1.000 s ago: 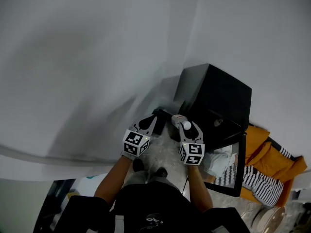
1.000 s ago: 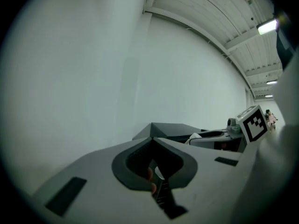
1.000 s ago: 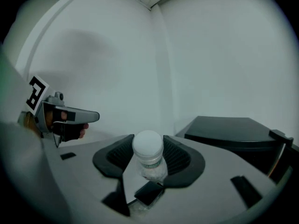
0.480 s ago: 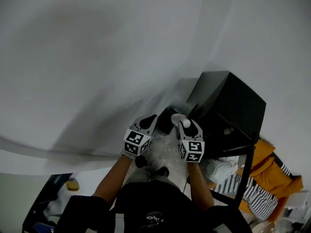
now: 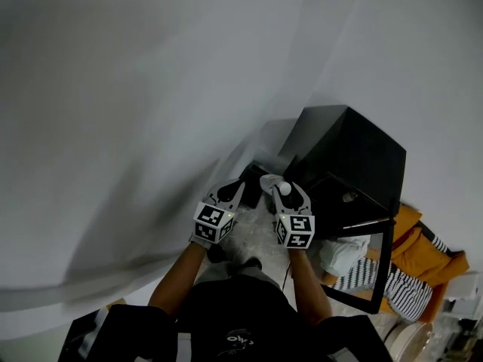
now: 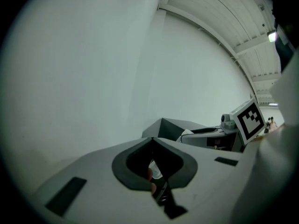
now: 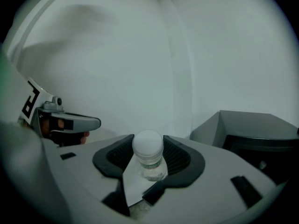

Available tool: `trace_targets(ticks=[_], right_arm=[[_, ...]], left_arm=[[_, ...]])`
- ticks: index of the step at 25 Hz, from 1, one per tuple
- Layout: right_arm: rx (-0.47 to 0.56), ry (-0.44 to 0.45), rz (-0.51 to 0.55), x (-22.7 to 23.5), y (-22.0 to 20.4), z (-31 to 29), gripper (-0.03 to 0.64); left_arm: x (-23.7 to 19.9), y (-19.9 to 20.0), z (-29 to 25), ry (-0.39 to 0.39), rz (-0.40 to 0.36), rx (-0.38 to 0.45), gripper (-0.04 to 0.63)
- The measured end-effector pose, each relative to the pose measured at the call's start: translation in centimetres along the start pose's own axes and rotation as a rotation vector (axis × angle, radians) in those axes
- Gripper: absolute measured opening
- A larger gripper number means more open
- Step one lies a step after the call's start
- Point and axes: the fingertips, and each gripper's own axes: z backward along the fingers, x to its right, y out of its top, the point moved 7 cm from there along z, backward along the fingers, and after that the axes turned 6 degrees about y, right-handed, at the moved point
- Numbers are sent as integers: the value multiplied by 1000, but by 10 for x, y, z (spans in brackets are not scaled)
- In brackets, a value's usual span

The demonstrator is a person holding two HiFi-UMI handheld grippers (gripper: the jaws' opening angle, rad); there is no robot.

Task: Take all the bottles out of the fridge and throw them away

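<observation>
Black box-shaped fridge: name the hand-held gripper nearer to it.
Right. Holding a clear white-capped bottle, the right hand-held gripper sits just left of the black box-shaped fridge; the left hand-held gripper is farther left.

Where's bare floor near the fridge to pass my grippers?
Bare speckled floor lies between the left gripper and the right gripper holding the bottle, before the feet. Crowded: a dark object fills the corner between wall and fridge; cloths pile right of the open door.

Plain white walls (image 5: 151, 89) meet above seemingly speckled pale floor (image 5: 255, 229)
</observation>
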Motion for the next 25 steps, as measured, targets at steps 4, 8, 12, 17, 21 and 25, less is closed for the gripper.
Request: trace_targets(ticks=[4, 8, 12, 17, 21, 25], right_arm=[[1, -8, -7, 1, 2, -14, 199], [-4, 0, -8, 5, -2, -29, 199], [-22, 27, -8, 12, -12, -44, 199], [-56, 78, 5, 41, -23, -65, 199], [-83, 115, 20, 57, -42, -79, 199], [-98, 147, 32, 63, -63, -100, 199]], left_arm=[[-8, -3, -11, -25, 9, -16, 0], [-15, -10, -20, -25, 6, -31, 0], [-21, -18, -28, 6, 16, -43, 0], [-16, -24, -55, 47, 27, -66, 0], [-8, -41, -72, 54, 27, -88, 0], [-16, -61, -86, 71, 46, -107, 0]])
